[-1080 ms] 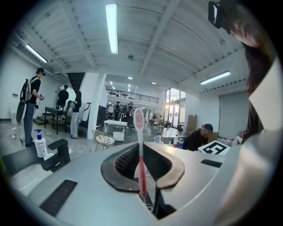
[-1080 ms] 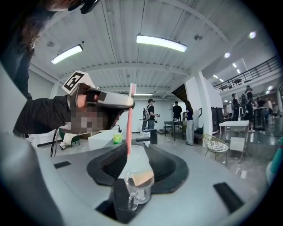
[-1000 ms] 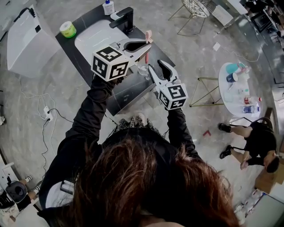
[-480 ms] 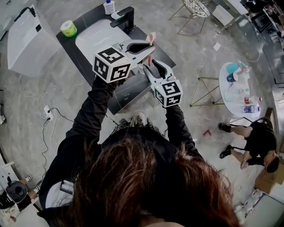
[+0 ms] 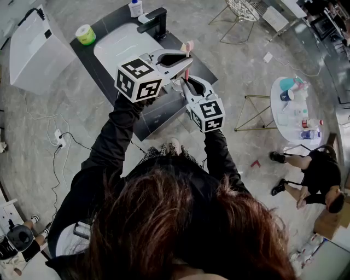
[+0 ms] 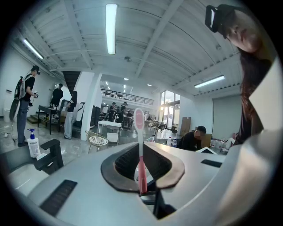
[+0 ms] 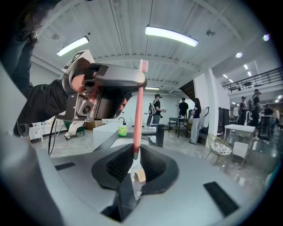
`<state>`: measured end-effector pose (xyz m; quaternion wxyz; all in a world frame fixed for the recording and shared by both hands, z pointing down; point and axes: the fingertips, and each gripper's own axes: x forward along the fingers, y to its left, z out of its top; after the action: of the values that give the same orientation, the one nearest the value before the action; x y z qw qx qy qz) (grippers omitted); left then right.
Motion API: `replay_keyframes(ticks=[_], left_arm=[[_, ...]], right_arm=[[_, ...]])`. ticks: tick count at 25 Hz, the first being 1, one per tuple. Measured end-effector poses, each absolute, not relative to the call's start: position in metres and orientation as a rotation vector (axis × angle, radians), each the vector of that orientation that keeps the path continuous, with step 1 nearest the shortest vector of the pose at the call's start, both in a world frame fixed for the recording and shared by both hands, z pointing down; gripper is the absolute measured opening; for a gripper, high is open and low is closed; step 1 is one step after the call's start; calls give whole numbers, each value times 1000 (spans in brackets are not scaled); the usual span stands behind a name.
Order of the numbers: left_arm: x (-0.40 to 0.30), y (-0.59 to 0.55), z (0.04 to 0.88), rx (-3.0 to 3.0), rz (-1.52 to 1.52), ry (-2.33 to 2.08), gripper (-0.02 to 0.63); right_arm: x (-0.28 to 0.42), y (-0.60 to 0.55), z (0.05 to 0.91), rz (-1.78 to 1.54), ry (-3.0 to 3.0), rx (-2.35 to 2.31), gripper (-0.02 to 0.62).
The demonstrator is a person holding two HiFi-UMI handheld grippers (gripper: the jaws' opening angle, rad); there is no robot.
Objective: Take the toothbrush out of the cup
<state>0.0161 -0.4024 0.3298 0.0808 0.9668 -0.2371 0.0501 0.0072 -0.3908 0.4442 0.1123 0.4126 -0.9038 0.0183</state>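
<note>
A pink toothbrush (image 5: pixel 186 63) stands upright with my left gripper (image 5: pixel 186 57) shut on its handle; in the left gripper view the toothbrush (image 6: pixel 140 154) rises from between the jaws of the left gripper (image 6: pixel 142 190). Just below it, my right gripper (image 5: pixel 186 85) has just been closing, and its jaws now pinch the wall of a clear glass cup (image 7: pixel 135 187). In the right gripper view the toothbrush (image 7: pixel 138 114) hangs with its lower end just above the right gripper (image 7: pixel 132 185). The cup (image 5: pixel 176 86) is mostly hidden in the head view.
Below the grippers is a dark counter (image 5: pixel 104 71) with a white sink (image 5: pixel 117 46), a black tap (image 5: pixel 153 22), a soap bottle (image 5: pixel 135 8) and a green tub (image 5: pixel 83 35). A round white table (image 5: pixel 281 123) with bottles and a crouching person (image 5: pixel 317 175) are at the right.
My right gripper moved up and left to the cup, and its wide jaws closed on it. The left gripper and toothbrush shifted only slightly.
</note>
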Motion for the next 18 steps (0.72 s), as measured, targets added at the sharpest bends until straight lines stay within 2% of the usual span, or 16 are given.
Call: replay_keyframes(ticks=[14,16,18], left_arm=[[7,-405,318,2930,-1,-800,37],[6,-404,316,2935,-9,-805,70],[4,-404,315,2940,-19,-810,133]], right_arm=[[7,-389,440,118,-2688,1236,41],[5,-389,438,117,-2691,1241,41],[4,-390,436,106,-2694,1246,41]])
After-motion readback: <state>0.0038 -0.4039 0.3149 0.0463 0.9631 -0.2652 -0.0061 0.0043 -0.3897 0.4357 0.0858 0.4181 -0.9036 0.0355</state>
